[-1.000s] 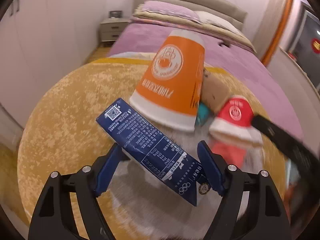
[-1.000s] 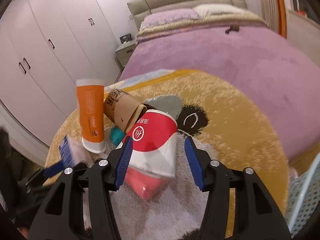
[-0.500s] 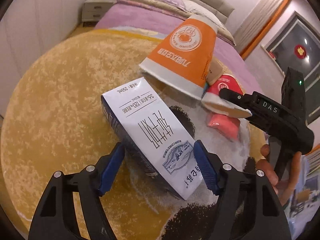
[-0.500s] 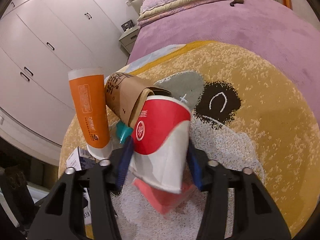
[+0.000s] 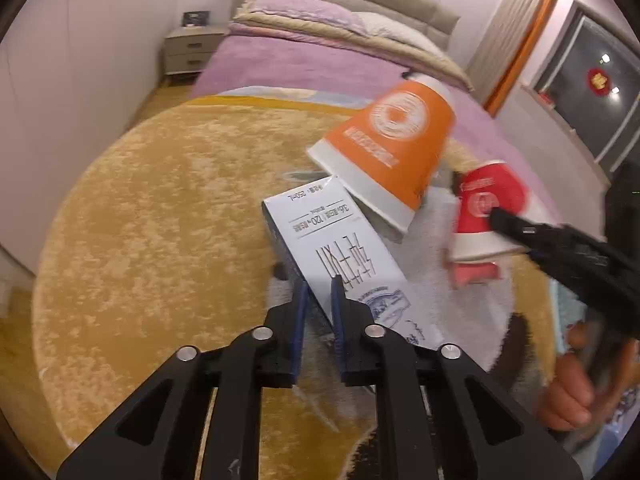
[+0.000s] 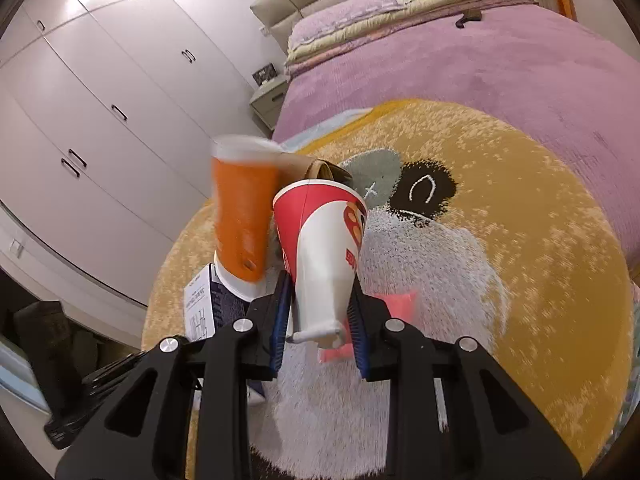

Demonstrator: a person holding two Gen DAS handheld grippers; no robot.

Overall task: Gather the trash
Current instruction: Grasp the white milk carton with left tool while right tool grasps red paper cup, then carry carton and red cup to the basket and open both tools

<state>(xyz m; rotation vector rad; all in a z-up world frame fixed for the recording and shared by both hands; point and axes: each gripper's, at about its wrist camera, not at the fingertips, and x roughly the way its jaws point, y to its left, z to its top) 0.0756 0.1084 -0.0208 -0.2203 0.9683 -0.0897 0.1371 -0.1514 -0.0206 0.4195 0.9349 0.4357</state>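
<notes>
Left tongs (image 5: 318,294): clenched on the milk carton (image 5: 344,252), the blue pads pinching its long edge – the carton points off toward 11 o'clock in the left wrist view, white printed face up.
Milk carton: held over the round yellow rug (image 5: 160,220); its far end touches the rim of the orange paper cup (image 5: 394,148).
Orange paper cup: upside down and tilted, rim toward 7 o'clock, blurred in the right wrist view (image 6: 242,216); it sits at 10 o'clock from the red cup.
Right tongs (image 6: 320,322): clenched on the red-and-white paper cup (image 6: 324,252), squeezing its narrow end flat between the pads – the wide red end points to 12 o'clock.
Red-and-white paper cup: in the left wrist view (image 5: 486,212) it lies at 3 o'clock from the carton, gripped by the black tongs coming in from the right.
Brown paper cup (image 6: 320,168): on its side just behind the red cup, mostly hidden.
Pink scrap (image 6: 396,304): on the rug's white patch, just beside the right pad.
Bed (image 6: 460,60): purple cover, beyond the rug at 12 o'clock.
Wardrobe (image 6: 100,100): white doors at 9 o'clock.
</notes>
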